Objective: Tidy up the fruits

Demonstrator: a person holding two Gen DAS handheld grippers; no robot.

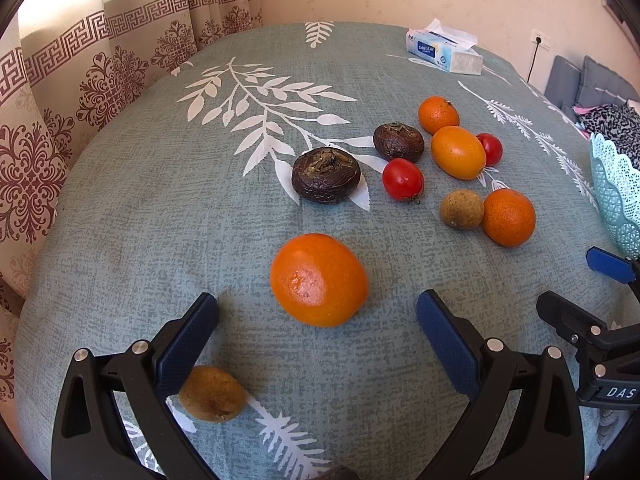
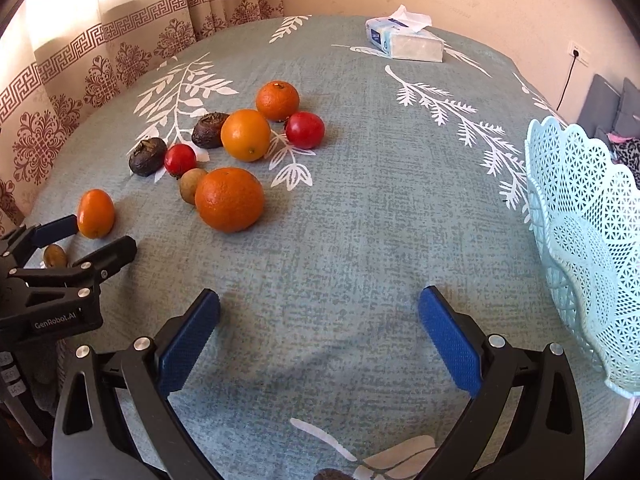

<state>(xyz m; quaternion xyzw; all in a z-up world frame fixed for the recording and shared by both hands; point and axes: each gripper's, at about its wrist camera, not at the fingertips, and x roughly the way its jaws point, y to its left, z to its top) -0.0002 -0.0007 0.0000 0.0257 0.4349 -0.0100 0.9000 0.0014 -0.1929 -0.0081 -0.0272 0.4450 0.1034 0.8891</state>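
Setting: a table covered by a grey-green cloth point(image 2: 360, 200) printed with white leaves, patterned curtains point(image 1: 60, 120) behind it.
Left gripper point(image 1: 318, 320): jaws spread wide, gripping nothing; an orange point(image 1: 319, 280) lies on the cloth just ahead of its blue pads, between them but apart from both.
Right gripper point(image 2: 319, 316): jaws likewise spread, nothing between them, only bare cloth ahead.
Fruit cluster: two more round oranges, an oval orange fruit point(image 2: 245, 135), two red tomato-like fruits, two dark wrinkled fruits point(image 1: 326, 175) and a small brown fruit point(image 1: 462, 209) lie close together, several touching.
Stray fruit: another small brown one point(image 1: 212, 394) lies beside the left gripper's left finger.
Basket: a pale turquoise lattice basket point(image 2: 580, 216) stands at the table's right edge, well apart from the fruit.
Far side: a tissue pack point(image 2: 404, 38).
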